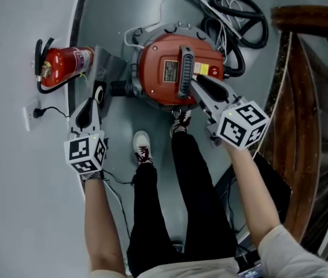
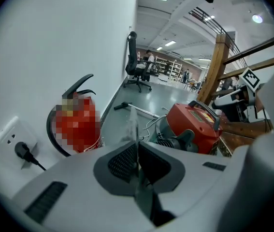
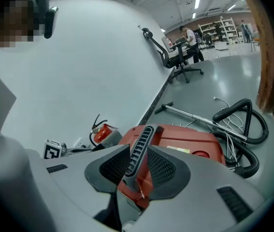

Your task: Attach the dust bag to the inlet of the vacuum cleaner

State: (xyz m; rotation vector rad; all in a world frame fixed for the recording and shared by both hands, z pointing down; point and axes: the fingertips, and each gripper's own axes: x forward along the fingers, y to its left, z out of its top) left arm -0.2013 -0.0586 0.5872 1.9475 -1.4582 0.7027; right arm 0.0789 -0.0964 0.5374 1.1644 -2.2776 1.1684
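Red domed vacuum cleaner lid point(image 1: 158, 74): glossy, smooth plastic; its dark ribbed plastic handle point(image 1: 184, 71): matt; thin grey dust bag point(image 1: 109, 68): matt, paper or cloth not distinguishable; grey floor point(image 1: 111, 10): smooth, slight sheen; brown wooden stair railing point(image 1: 308, 97): varnished; long silver wand tube point(image 3: 200, 119): bare metal.

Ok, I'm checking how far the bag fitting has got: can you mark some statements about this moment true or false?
1. The left hand-held gripper is shut on the thin grey dust bag. True.
2. The dust bag is fitted on the vacuum cleaner's inlet. False: it is held beside the inlet, not on it.
3. The vacuum cleaner's handle stands between the right hand-held gripper's jaws. True.
4. The fire extinguisher lies right of the vacuum cleaner in the head view. False: it lies left of it, by the wall.
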